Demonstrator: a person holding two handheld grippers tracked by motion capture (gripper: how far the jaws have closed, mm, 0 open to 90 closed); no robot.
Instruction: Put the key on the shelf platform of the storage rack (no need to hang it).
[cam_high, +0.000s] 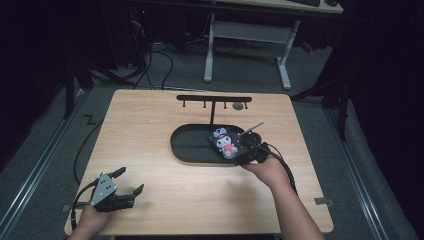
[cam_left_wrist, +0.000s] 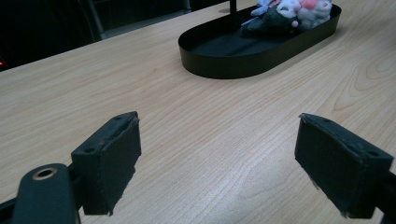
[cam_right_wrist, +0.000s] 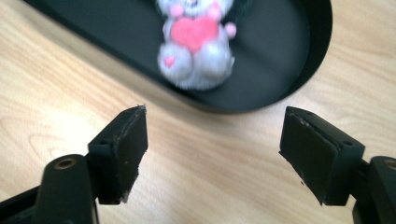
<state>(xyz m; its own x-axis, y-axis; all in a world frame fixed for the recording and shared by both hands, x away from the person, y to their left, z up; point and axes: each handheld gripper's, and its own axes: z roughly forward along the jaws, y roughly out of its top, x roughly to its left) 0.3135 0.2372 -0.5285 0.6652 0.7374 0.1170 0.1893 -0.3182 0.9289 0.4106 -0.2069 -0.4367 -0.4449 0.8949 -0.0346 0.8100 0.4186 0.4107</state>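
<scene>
A plush toy (cam_high: 223, 140), grey and black with a pink heart, lies in the right end of a black oval tray (cam_high: 185, 150) at the middle of the wooden table. My right gripper (cam_high: 240, 155) hovers just outside the tray's near right rim, open, with nothing between its pads. In the right gripper view the toy (cam_right_wrist: 196, 42) lies beyond the rim (cam_right_wrist: 313, 51), ahead of the spread jaws (cam_right_wrist: 215, 149). My left gripper (cam_high: 129, 181) rests open near the table's front left corner. In the left gripper view its jaws (cam_left_wrist: 217, 158) frame bare wood, with the tray (cam_left_wrist: 224, 65) and toy (cam_left_wrist: 285, 11) farther off.
A black T-shaped rack with small hooks (cam_high: 212, 100) rises from the tray's far side. A small grey round piece (cam_high: 239, 106) lies by its right end. Behind the table stand a white desk frame (cam_high: 210, 55) and floor cables (cam_high: 150, 65).
</scene>
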